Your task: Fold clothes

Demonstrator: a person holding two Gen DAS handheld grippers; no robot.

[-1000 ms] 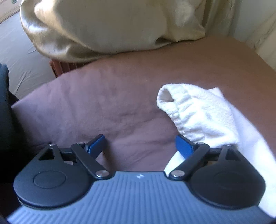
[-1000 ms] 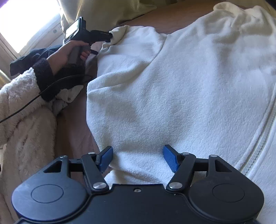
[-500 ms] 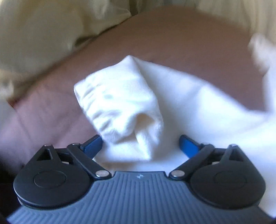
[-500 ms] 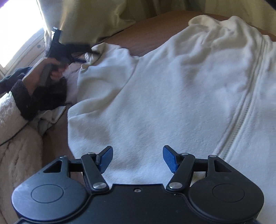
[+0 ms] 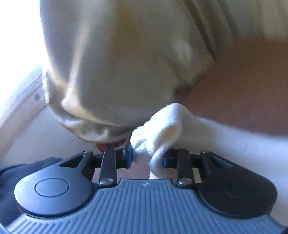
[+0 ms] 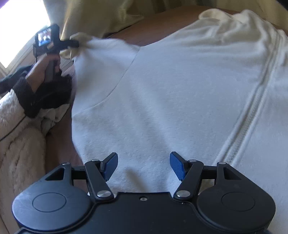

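Where the white fleece jacket (image 6: 180, 93) covers the brown bed sheet (image 6: 154, 23), it fills the centre and right of the right wrist view, lying flat with its zipper (image 6: 252, 100) running from the upper right down toward the lower centre. That line marks the long axis of the jacket, with the collar (image 6: 221, 16) at the top of the frame. Its left edge runs down the left-centre of the frame, and a strip of bare sheet shows between that edge and a fuzzy cream blanket (image 6: 19, 144) at the lower left. More bare sheet shows at the top centre, below a pale yellow pillow (image 6: 100, 16).

The right gripper (image 6: 144, 166) sits at the bottom centre over the lower part of the jacket; its blue pads are spread wide with nothing between them.

The left gripper (image 5: 146, 156) is clenched on the sleeve cuff (image 5: 162, 129), which bunches between the pads in the left wrist view. In the right wrist view the same gripper (image 6: 76, 44) appears at the upper left, held by a hand (image 6: 45, 66) in a dark sleeve (image 6: 27, 95), with the sleeve of the jacket stretched out toward the left side of the frame. A bright window (image 6: 23, 19) occupies the upper left corner. The left wrist view is blurred, and the pillow (image 5: 126, 63) fills its upper half just above the cuff.
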